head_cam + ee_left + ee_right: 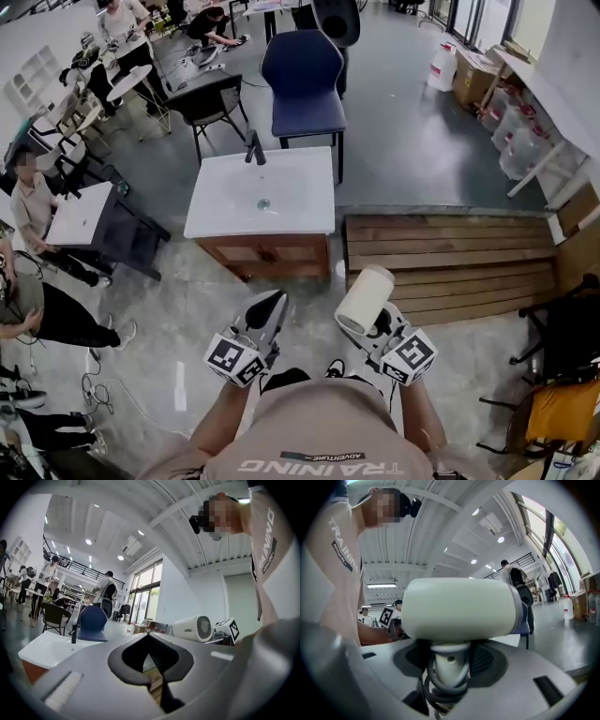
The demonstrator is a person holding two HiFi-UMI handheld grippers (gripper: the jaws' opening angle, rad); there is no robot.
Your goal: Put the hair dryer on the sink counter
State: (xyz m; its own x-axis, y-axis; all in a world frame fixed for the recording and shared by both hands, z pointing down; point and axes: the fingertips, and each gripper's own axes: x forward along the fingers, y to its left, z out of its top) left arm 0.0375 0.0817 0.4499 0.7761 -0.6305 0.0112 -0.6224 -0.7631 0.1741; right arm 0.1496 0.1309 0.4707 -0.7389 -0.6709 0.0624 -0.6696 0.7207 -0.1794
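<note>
One hair dryer [364, 298] is in the scene, a cream one, and it sits in the right gripper [375, 323], held up in front of the person's chest and well apart from the sink counter [225, 220]. In the right gripper view the two jaws are clamped on the dryer's handle [449, 663], the barrel lies crosswise above them, and a grey cord [440, 688] loops round the handle down between the jaws. The left gripper [272, 305] is just beside it on the person's left; its two jaws are drawn together at the tips with nothing between them. Each gripper carries one marker cube, two in all: the left cube [234, 359] and the right cube [409, 356]. There is one sink counter, white-topped on a wooden cabinet, with one dark faucet [255, 148] at its far edge and one drain in the basin. Behind it stand two chairs – one blue chair [302, 84] and one black chair [208, 101]. To the counter's right lies one slatted wooden platform [450, 258]. The shirt [323, 441] reads "TRAINING" with a smaller "ADVENTURE" by it. A small dark logo on the dryer's barrel, seen from the left gripper view, is too small to read.
</note>
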